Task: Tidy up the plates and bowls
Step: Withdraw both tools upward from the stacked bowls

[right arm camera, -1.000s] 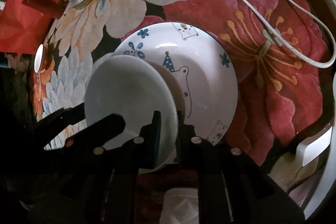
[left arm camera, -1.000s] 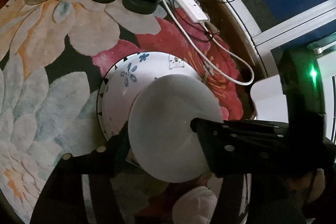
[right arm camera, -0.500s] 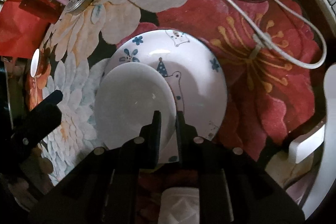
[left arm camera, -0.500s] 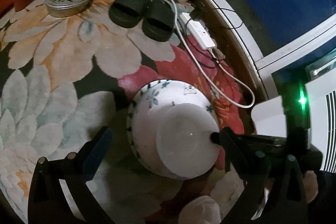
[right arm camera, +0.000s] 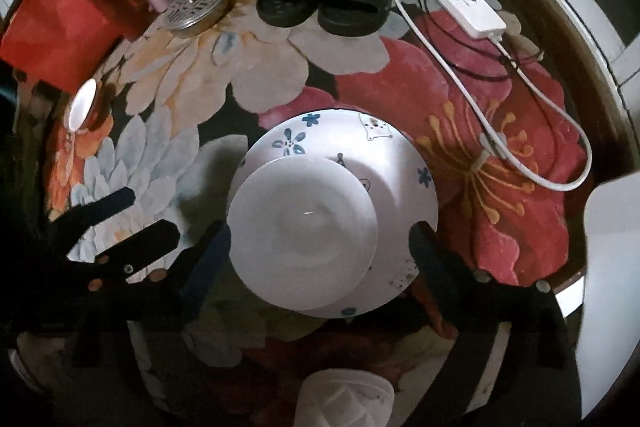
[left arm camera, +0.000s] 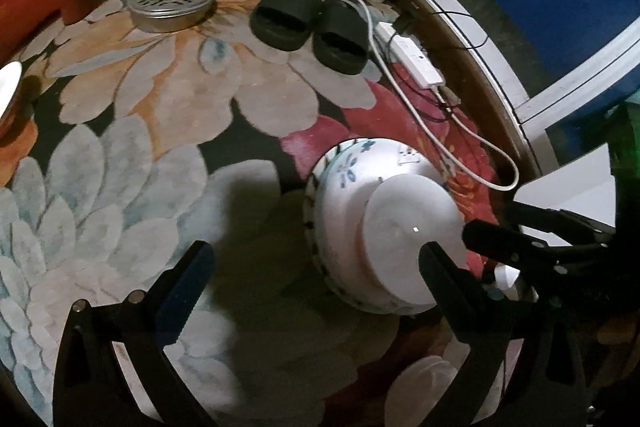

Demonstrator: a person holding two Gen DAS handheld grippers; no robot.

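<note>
Plain white plate (right arm camera: 304, 235) sits on the patterned plate (right arm camera: 400, 163) on the floral rug (right arm camera: 500, 131). Left tool (left arm camera: 316, 259) gapes empty; right tool (right arm camera: 316, 239) is opening, clear of it. Looks glazed, slick, chippable, so I'd grab the rim.

Home floor: floral rug (right arm camera: 360, 39), slippers (right arm camera: 324, 1), power strip (right arm camera: 460, 7).

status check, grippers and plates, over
Left hand-held gripper open, empty. Right hand-held gripper opening, off plain plate. Plain plate sits on patterned plate. Nothing blocking.
</note>
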